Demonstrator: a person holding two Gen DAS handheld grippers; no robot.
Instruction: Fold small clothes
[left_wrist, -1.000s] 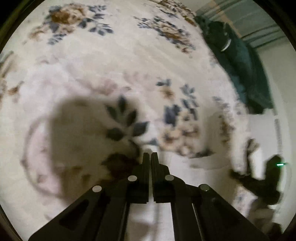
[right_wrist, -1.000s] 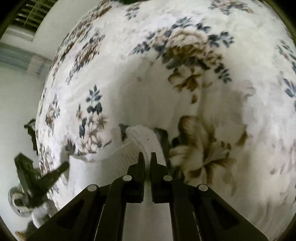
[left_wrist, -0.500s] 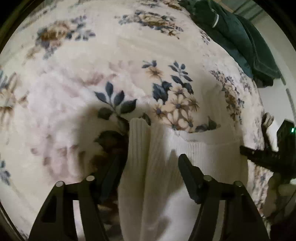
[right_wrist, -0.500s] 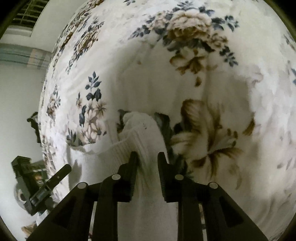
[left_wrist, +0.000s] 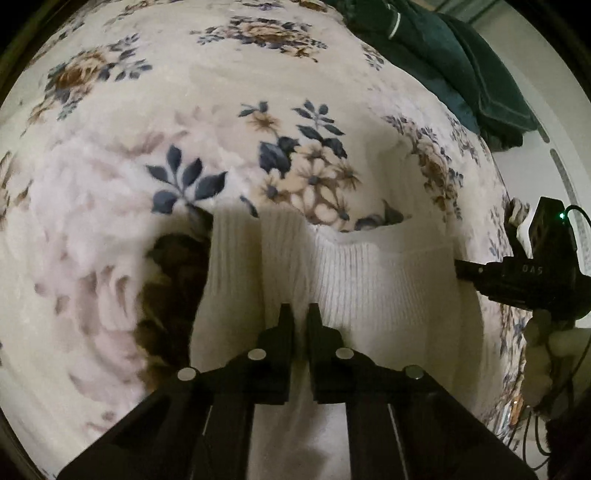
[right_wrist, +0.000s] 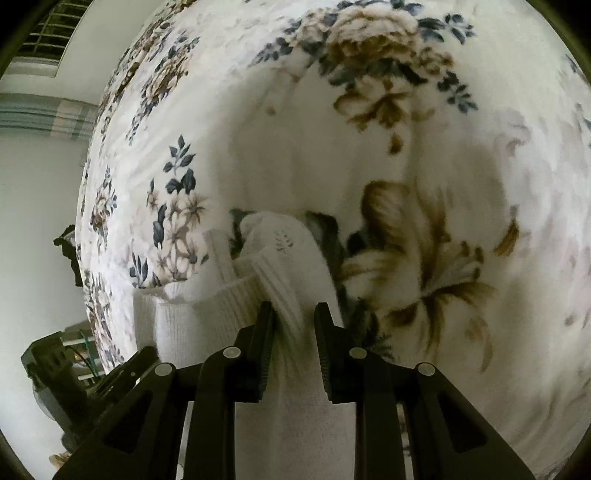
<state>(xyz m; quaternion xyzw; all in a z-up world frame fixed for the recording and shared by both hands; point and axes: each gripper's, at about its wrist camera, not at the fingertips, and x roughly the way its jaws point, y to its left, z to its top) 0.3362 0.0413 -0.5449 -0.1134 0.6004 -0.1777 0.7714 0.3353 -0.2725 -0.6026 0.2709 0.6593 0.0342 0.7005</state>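
A small white ribbed knit garment (left_wrist: 362, 280) lies on a floral blanket (left_wrist: 147, 110). My left gripper (left_wrist: 298, 312) hovers over the garment's left part, jaws nearly closed with a narrow gap, nothing clearly pinched. In the right wrist view the garment (right_wrist: 280, 266) shows a folded sleeve end with a small tag. My right gripper (right_wrist: 293, 314) is open, its jaws straddling the ribbed sleeve fold. The right gripper also shows at the right edge of the left wrist view (left_wrist: 517, 280).
A dark green garment (left_wrist: 454, 59) lies bunched at the blanket's far right corner. The blanket edge drops off to a white wall (right_wrist: 33, 192) on the left of the right wrist view. Cables hang by the right gripper (left_wrist: 554, 406).
The left gripper opened over the white garment, then closed again to a narrow gap and moved forward over it. The right gripper opened from shut to wider, letting go of the sleeve.
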